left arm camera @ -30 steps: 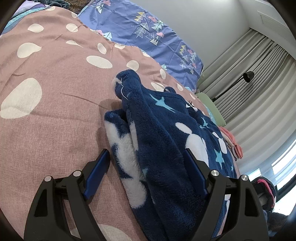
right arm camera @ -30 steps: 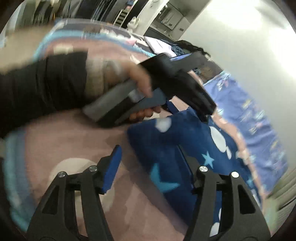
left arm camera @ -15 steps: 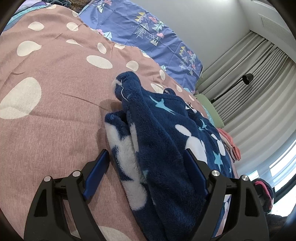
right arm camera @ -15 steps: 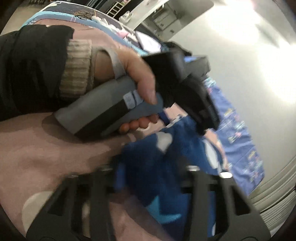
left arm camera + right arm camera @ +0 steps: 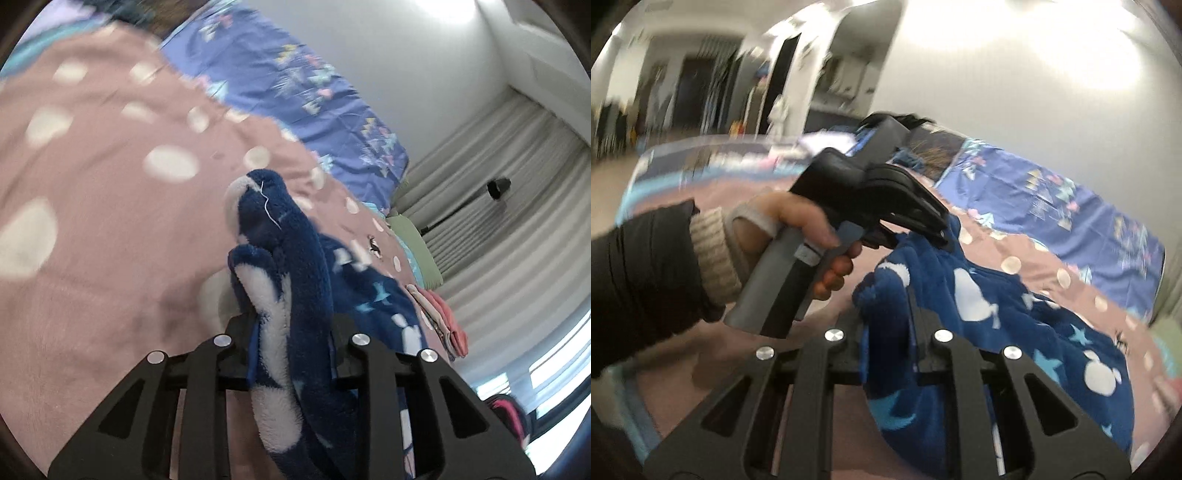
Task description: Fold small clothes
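Note:
A navy fleece garment [image 5: 295,280] with white blobs and light blue stars lies on a pink spotted bedspread [image 5: 103,229]. My left gripper [image 5: 293,332] is shut on a bunched edge of it, and the fleece stands up between the jaws. My right gripper [image 5: 890,332] is shut on another edge of the same garment [image 5: 1015,317]. The left gripper [image 5: 938,230] and the hand holding it show in the right wrist view, pinching the fleece just beyond my right jaws.
A blue patterned sheet [image 5: 295,85] lies along the wall at the far side of the bed. Folded pink clothes [image 5: 443,321] and a green pillow [image 5: 413,240] sit at the right edge, by grey curtains [image 5: 509,192] and a lamp [image 5: 498,184].
Both grippers were open around the fleece and have closed on it. The garment's edge is now bunched and raised, and both views have swung with motion blur.

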A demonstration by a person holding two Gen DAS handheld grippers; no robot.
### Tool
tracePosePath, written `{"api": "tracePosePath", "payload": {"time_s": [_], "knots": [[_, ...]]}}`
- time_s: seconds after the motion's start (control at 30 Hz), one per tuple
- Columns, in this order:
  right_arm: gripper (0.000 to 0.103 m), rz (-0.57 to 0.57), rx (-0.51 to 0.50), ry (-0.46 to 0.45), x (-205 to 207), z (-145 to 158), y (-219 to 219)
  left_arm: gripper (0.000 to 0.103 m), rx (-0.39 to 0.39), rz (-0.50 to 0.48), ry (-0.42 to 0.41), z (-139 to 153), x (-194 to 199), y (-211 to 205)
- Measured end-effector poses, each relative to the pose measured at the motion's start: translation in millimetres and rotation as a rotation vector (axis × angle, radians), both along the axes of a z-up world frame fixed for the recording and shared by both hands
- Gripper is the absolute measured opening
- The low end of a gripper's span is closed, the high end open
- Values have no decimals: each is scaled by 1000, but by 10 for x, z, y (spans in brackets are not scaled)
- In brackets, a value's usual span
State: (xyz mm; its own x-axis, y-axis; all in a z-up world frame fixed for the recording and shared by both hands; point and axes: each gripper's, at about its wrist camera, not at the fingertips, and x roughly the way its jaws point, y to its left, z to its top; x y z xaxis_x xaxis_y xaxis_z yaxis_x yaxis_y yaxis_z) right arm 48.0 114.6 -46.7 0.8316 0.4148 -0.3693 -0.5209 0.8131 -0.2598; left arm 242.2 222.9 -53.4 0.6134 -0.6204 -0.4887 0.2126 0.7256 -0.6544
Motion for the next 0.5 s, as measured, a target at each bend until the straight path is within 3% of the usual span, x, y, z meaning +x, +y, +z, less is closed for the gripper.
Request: {"api": "tracePosePath", "payload": {"time_s": [0.17, 0.27, 0.5], "knots": [[15, -57, 185, -15, -20, 347, -656, 27, 114, -51, -85, 589, 1, -603], [15, -106, 315, 20, -24, 477, -1219, 27, 188, -101, -120, 845, 27, -1190], [14, -248, 617, 191, 108, 322, -2638, 28, 345, -246, -128, 887, 162, -2532]]}}
